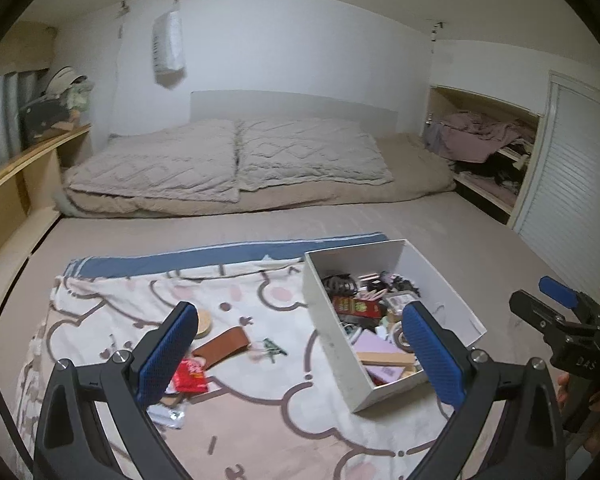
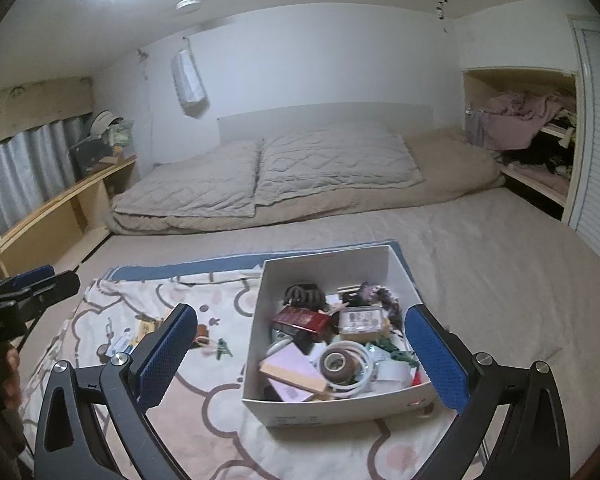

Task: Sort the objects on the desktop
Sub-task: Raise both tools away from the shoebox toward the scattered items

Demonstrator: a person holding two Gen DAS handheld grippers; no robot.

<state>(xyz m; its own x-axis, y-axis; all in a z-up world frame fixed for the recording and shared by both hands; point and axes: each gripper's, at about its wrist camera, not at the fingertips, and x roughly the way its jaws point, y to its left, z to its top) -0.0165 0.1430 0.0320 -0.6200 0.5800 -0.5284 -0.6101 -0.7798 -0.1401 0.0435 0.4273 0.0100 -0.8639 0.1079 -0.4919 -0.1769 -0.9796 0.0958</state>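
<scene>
Bedding fills the upper half of both views: a beige bed (image 1: 340, 216) with two pillows. Below it lies a cartoon-print cloth (image 1: 260, 400), carrying a white box (image 2: 260, 360) of odds and ends at centre right. Left of the box lie a brown leather case (image 1: 224, 346) and red packet (image 1: 190, 376). Left gripper (image 1: 300, 352) and right gripper (image 2: 302, 352) both gape wide, empty.

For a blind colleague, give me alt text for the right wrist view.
The open right gripper, blue-padded, hovers over a white cardboard box crammed with small items, on a cartoon-print blanket spread over a beige bed.
</scene>
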